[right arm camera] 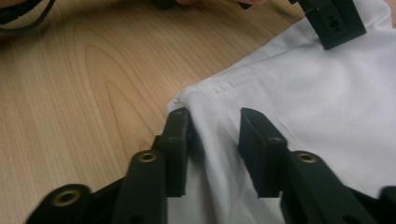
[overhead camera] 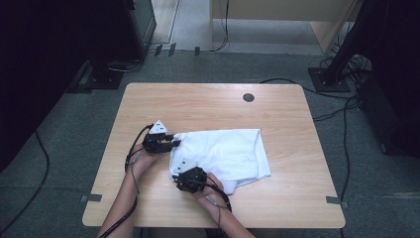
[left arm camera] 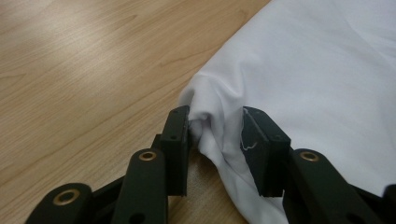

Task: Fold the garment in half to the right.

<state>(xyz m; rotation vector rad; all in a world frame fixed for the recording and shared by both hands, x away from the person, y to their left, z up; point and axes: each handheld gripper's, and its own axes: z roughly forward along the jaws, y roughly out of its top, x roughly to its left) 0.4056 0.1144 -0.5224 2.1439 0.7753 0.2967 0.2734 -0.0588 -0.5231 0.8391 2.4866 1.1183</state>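
A white cloth (overhead camera: 223, 153) is spread on the wooden table (overhead camera: 297, 198). Its bunched corner is pinched by the left gripper (left arm camera: 215, 126). Its hemmed edge is straddled by the right gripper (right arm camera: 215, 126); contact cannot be told.

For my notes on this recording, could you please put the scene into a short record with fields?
surface: wooden table
item: white cloth, lying rumpled on the table
left gripper: at the cloth's far left corner, cloth bunched between its pads
right gripper: at the cloth's near left corner, hemmed edge between its jaws
grip: left looks pinched; right unclear
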